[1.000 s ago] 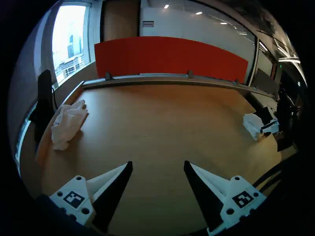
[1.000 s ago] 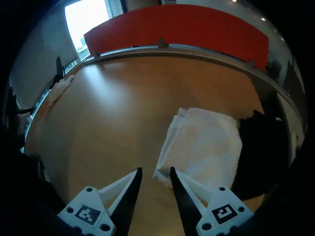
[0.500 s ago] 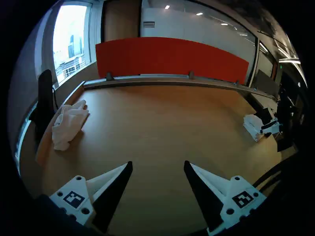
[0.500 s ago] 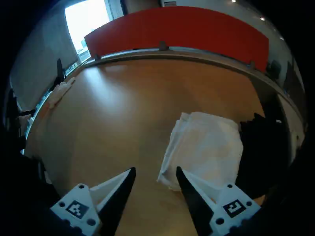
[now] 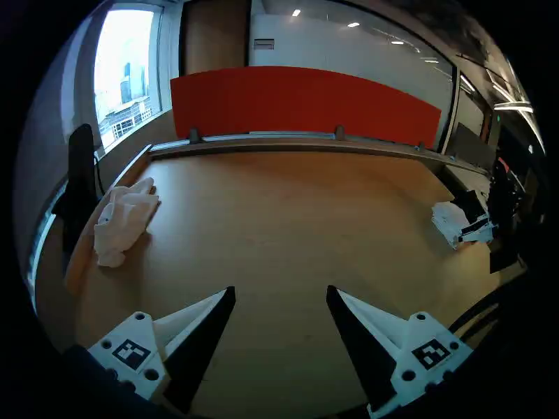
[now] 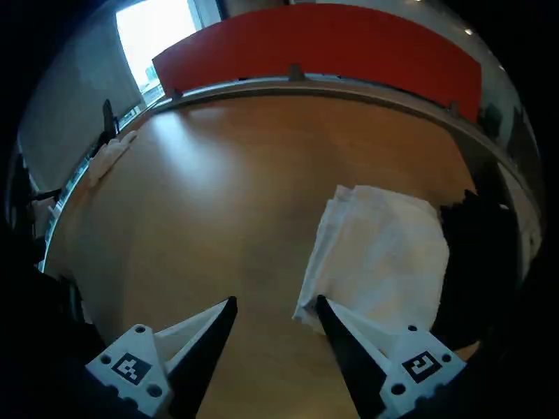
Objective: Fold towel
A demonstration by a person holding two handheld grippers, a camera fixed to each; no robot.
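Observation:
A folded white towel [image 6: 383,257] lies flat on the wooden table [image 6: 230,202], just ahead and right of my right gripper [image 6: 274,318], which is open with nothing between its fingers; its right finger sits at the towel's near corner. In the left gripper view the same folded towel [image 5: 447,219] appears small at the far right with the right gripper [image 5: 479,228] at it. A crumpled white towel [image 5: 122,220] rests at the table's left edge, also seen as a crumpled towel [image 6: 108,155] far left. My left gripper [image 5: 279,307] hovers open over bare wood.
A red divider panel [image 5: 304,101] on a metal rail closes the table's far side. A dark chair [image 5: 77,181] stands left of the table by the window. Dark items [image 6: 482,279] lie right of the folded towel.
My right gripper has opened wider and let go of the folded towel's near corner, and the towel now sits slightly further right in its view. The left gripper has stayed still.

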